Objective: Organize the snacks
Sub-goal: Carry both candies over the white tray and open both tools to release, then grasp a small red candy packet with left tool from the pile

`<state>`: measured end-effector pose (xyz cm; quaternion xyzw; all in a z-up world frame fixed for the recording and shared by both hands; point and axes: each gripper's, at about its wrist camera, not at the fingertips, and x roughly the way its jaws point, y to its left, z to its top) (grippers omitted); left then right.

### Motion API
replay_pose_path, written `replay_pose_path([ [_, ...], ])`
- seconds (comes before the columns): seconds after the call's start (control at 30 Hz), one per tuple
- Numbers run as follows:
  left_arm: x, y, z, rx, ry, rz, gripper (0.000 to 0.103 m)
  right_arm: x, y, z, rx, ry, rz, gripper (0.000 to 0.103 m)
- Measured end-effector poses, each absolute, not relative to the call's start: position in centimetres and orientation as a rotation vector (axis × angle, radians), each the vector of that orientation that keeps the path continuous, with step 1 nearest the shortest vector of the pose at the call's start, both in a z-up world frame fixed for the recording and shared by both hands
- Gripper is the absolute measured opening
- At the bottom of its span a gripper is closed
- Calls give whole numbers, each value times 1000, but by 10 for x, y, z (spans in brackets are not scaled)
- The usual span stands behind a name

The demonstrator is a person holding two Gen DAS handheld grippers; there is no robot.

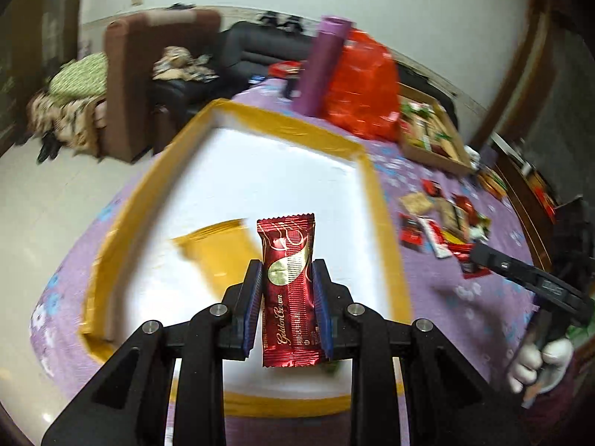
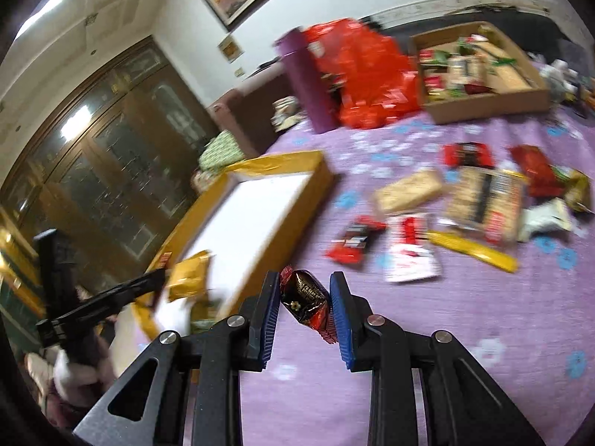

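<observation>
In hand, left: my left gripper (image 1: 288,286) is clamped on a dark red wafer packet (image 1: 289,293), held upright above the white floor of the yellow-rimmed box (image 1: 372,189).

In hand, right: my right gripper (image 2: 305,297) pinches a small black-and-red wrapped candy (image 2: 306,303) over the purple flowered cloth (image 2: 465,353), just beside the box's near corner.

In the box, counted as sorted: one gold packet (image 1: 219,245) lying on the white floor; a scrap of green shows under my left fingers, too hidden to name. The rest of the floor is bare.

Still loose on the cloth: a heap of mixed packets (image 2: 479,200), red, tan, white and yellow, well apart from the box.

Farther back: a cardboard tray (image 2: 487,106) filled with snacks, a red bag (image 2: 364,74) and a purple roll (image 2: 305,85).

Judged status: early. Two items in transit, most of the pile left.
</observation>
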<state>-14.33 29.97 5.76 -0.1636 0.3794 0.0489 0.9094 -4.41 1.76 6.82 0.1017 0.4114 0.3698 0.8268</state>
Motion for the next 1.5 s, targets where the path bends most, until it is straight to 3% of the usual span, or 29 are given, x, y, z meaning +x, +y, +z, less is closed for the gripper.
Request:
replay_pose_path([
  [0.6, -159, 349, 35, -489, 789, 80, 27, -42, 181, 57, 59, 975, 869, 31],
  [0.63, -161, 350, 36, -501, 784, 75, 28, -41, 184, 58, 56, 967, 862, 31],
  [0.77, -165, 357, 42, -594, 748, 40, 49, -38, 189, 65, 61, 941, 854, 33],
  [0.8, -166, 359, 45, -611, 741, 50, 62, -39, 186, 69, 76, 929, 861, 33],
  [0.87, -169, 362, 49, -638, 731, 80, 77, -39, 178, 77, 82, 907, 854, 33],
  [1.1, -180, 352, 63, -745, 620, -64, 77, -40, 104, 96, 138, 835, 772, 40],
  [1.5, -150, 250, 74, -538, 779, -220, 77, -3, -111, 65, 295, 878, 358, 47],
])
